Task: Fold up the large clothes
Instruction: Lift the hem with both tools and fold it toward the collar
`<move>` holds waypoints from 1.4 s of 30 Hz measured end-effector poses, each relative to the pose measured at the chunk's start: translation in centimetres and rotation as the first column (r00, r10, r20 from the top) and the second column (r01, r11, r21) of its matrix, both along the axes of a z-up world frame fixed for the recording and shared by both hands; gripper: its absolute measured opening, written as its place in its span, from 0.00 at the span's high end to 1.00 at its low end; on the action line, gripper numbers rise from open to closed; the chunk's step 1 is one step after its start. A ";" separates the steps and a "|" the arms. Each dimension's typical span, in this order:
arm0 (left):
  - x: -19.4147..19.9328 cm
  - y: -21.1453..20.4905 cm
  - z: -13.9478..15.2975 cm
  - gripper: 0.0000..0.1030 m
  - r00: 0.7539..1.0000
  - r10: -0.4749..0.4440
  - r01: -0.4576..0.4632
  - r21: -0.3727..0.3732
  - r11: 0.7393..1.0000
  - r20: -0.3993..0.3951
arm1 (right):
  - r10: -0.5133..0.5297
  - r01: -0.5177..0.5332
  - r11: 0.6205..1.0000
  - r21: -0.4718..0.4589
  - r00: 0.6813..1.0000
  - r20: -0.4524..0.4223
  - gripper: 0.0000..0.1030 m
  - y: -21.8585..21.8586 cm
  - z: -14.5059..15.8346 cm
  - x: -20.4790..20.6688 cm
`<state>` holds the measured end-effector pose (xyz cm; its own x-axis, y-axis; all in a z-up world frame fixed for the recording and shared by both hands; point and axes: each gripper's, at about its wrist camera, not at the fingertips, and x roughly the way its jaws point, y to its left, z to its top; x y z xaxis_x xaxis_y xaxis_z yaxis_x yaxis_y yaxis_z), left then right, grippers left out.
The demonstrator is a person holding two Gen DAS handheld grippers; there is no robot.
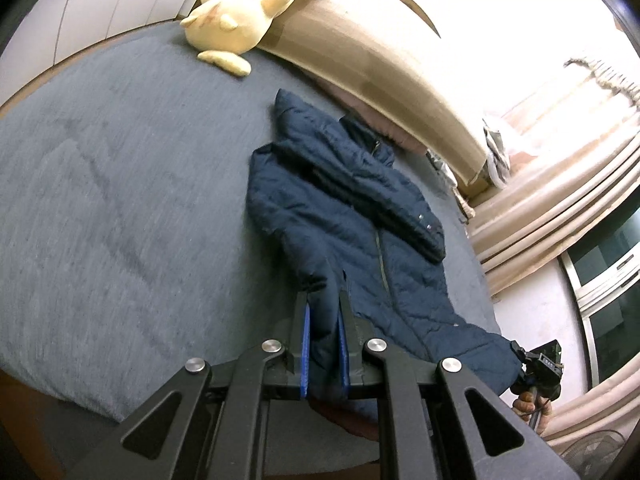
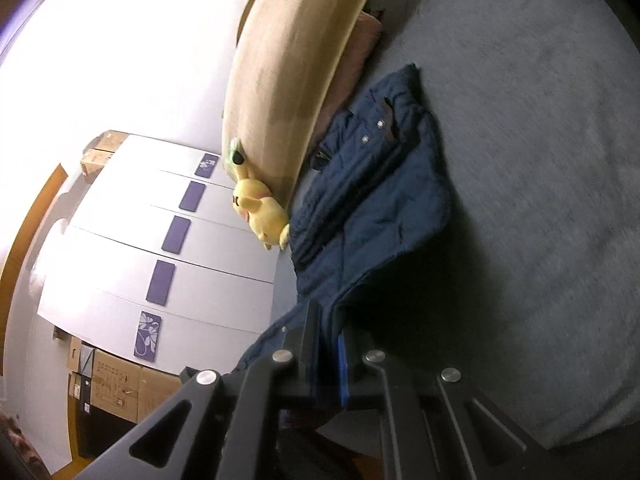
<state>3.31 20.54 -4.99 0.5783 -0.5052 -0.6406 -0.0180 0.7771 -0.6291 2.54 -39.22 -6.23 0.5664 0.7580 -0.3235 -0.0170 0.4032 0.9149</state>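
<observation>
A dark blue quilted jacket [image 1: 360, 216] lies lengthwise on the grey bed [image 1: 120, 200], its collar toward the headboard and a sleeve folded across its front. My left gripper [image 1: 323, 304] is shut on the jacket's hem at one bottom corner. My right gripper [image 2: 330, 320] is shut on the other bottom corner of the jacket [image 2: 372, 200]; it also shows in the left wrist view [image 1: 538, 364] at the bed's near edge, held by a hand. Both hem corners are lifted slightly off the grey bed [image 2: 540, 200].
A yellow plush toy [image 1: 236, 12] lies at the head of the bed against a beige headboard [image 1: 360, 52]. Curtains [image 1: 560, 200] and a window are on the right. A white wardrobe [image 2: 160, 240] and cardboard boxes [image 2: 120, 388] stand beyond the bed.
</observation>
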 end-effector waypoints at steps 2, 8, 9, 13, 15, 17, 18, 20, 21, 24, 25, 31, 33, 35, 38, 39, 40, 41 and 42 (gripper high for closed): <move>0.4 -0.1 0.5 0.89 1.000 -0.001 0.001 -0.001 1.000 0.011 | -0.007 0.007 1.000 0.006 1.000 0.013 0.92 -0.1 0.6 0.5; 1.9 -0.1 1.9 0.88 0.999 0.006 -0.006 -0.011 1.000 0.040 | -0.020 0.020 1.000 0.016 0.998 0.051 0.92 0.0 2.5 2.1; 2.1 -0.1 2.1 0.88 0.999 0.007 -0.007 -0.012 1.000 0.043 | -0.021 0.021 1.000 0.013 0.998 0.056 0.92 0.1 2.8 2.5; 3.3 -0.1 2.9 0.88 0.998 0.011 -0.010 -0.020 1.000 0.062 | -0.027 0.026 1.000 0.010 0.997 0.073 0.92 0.2 3.7 3.8; 4.1 -0.1 3.4 0.88 0.997 0.019 -0.017 -0.029 0.999 0.070 | -0.031 0.030 0.999 0.012 0.996 0.083 0.92 0.2 4.3 4.7; 4.8 -0.1 3.8 0.88 0.997 0.022 -0.020 -0.032 0.999 0.078 | -0.036 0.036 0.999 0.010 0.995 0.093 0.92 0.1 4.8 5.5; 5.2 -0.2 4.2 0.88 0.996 0.024 -0.021 -0.032 0.999 0.084 | -0.039 0.038 0.999 0.011 0.995 0.095 0.92 0.2 4.9 5.8; 5.8 -0.3 4.5 0.88 0.996 0.027 -0.024 -0.035 0.999 0.090 | -0.047 0.045 0.999 0.018 0.993 0.104 0.92 0.1 5.4 6.6; 6.1 -0.3 4.7 0.88 0.995 0.029 -0.026 -0.035 0.999 0.093 | -0.050 0.048 0.999 0.018 0.993 0.108 0.92 0.2 5.6 6.9; 6.9 -0.3 5.0 0.88 0.995 0.039 -0.035 -0.048 0.998 0.096 | -0.061 0.059 0.998 0.027 0.991 0.117 0.92 0.2 6.0 7.8; 7.2 -0.2 5.1 0.88 0.995 0.043 -0.039 -0.051 0.998 0.095 | -0.064 0.062 0.998 0.026 0.991 0.119 0.92 0.2 6.1 7.9; 8.9 -0.5 5.3 0.88 0.994 0.060 -0.056 -0.043 0.998 0.093 | -0.077 0.075 0.997 0.028 0.989 0.124 0.92 0.4 6.8 9.7; 9.5 -0.5 5.3 0.88 0.994 0.071 -0.067 -0.039 0.997 0.089 | -0.079 0.076 0.997 0.030 0.989 0.122 0.92 0.5 6.8 10.3; 10.0 -0.5 5.3 0.88 0.993 0.078 -0.075 -0.032 0.997 0.086 | -0.082 0.079 0.997 0.027 0.989 0.124 0.92 0.6 7.2 10.8; 10.9 -0.6 5.4 0.88 0.993 0.083 -0.082 -0.019 0.996 0.084 | -0.084 0.081 0.996 0.026 0.988 0.128 0.92 0.7 7.6 11.7; 11.0 -0.6 5.4 0.88 0.993 0.085 -0.084 -0.016 0.996 0.083 | -0.085 0.082 0.996 0.024 0.988 0.129 0.92 0.8 7.7 11.9; 11.2 -0.7 5.5 0.88 0.993 0.086 -0.086 -0.009 0.996 0.084 | -0.086 0.083 0.996 0.022 0.988 0.129 0.92 0.8 7.8 12.1; 11.4 -0.8 5.6 0.88 0.993 0.085 -0.085 0.000 0.996 0.087 | -0.087 0.085 0.996 0.023 0.988 0.129 0.92 0.8 7.8 12.3; 11.5 -0.9 5.6 0.88 0.992 0.086 -0.087 0.006 0.996 0.088 | -0.089 0.087 0.996 0.024 0.988 0.128 0.92 0.8 7.8 12.4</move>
